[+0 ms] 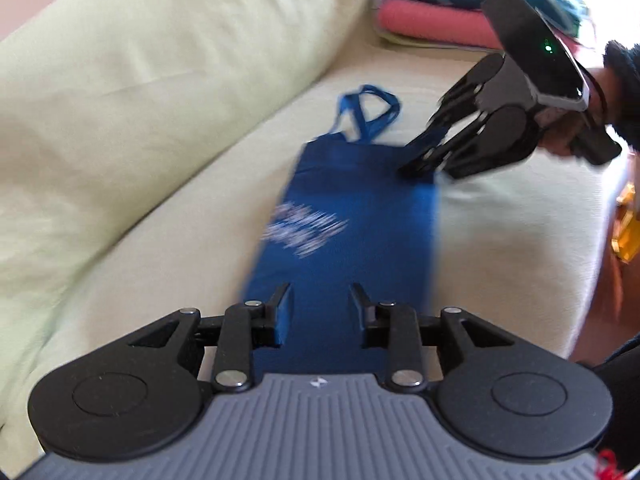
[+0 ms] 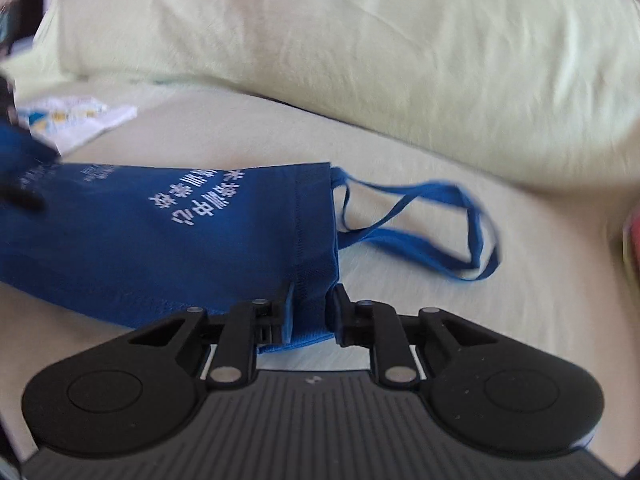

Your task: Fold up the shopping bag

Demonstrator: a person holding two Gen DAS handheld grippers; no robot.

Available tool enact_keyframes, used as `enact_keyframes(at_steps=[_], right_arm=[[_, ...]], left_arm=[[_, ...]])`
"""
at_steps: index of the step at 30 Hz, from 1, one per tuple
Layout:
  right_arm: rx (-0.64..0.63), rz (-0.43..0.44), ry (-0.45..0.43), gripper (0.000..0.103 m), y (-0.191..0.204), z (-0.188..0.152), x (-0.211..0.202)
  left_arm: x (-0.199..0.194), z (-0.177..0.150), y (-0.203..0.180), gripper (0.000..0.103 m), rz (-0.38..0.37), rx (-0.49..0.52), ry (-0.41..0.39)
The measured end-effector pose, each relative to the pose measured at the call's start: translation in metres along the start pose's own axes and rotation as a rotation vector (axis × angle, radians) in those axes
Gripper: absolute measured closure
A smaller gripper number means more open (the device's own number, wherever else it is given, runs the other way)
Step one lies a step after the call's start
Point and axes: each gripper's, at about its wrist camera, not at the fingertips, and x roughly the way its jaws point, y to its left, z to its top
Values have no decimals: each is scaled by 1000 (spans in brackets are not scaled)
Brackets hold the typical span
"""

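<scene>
Bag (image 1: 360, 216), blue fabric with white print, lies folded into a long narrow strip on the pale sofa seat (image 1: 500, 232), running along it beside the light green back cushion (image 1: 140, 100). Its handles (image 2: 432, 232) trail loose off the top end, flat on the seat. My left claw (image 1: 320, 304) sits over the bottom end, jaws spread with cloth showing between them; I cannot tell whether the pads touch it. My right claw (image 2: 312, 304) is pinching the top corner by the hem, on the seat's front-edge side. I note a stack of folded cloths (image 1: 440, 20) at the far end of the seat, and white printed paper (image 2: 80, 120) near the other end.
</scene>
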Motion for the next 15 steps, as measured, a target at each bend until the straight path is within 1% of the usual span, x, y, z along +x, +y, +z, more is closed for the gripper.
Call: enact_keyframes(at_steps=[1,2,3,4,5,6,7,9,10,11,12,13,14,15], right_arm=[[-39,-7,3,97,-7,8,10],[-70,-11,17,103,-16,18,25],[-80,-5,33,103,-22,23,33],[-68,39,73,103,-30,31,49],[-46,80,76,103,-37,39,62],[-23,100,81,103,-39,44,70],[-1,104,83,103,-40,46,73],[125,57,69,102,-47,46,67],[194,35,51,97,-52,45,61],[271,22,24,90,-57,41,53],[411,26,-16,86,-67,30,36],[570,33,-60,77,-79,17,15],[687,46,-91,72,-85,4,-3],[788,61,-117,69,-89,-9,-20]], left_arm=[[5,-5,12,67,12,-17,28],[12,-11,20,67,-11,-48,52],[20,-17,28,67,-37,-80,76],[22,-20,29,67,-48,-90,82],[28,-25,27,67,-78,-104,98],[34,-31,25,67,-109,-119,116],[36,-37,19,69,-103,-125,105],[37,-43,13,69,-96,-151,89],[36,-43,14,69,-100,-172,87],[37,-44,14,68,-97,-172,85],[37,-44,13,68,-93,-170,83],[39,-43,11,68,-86,-160,83],[40,-41,8,69,-80,-150,82],[42,-40,5,69,-73,-140,82]])
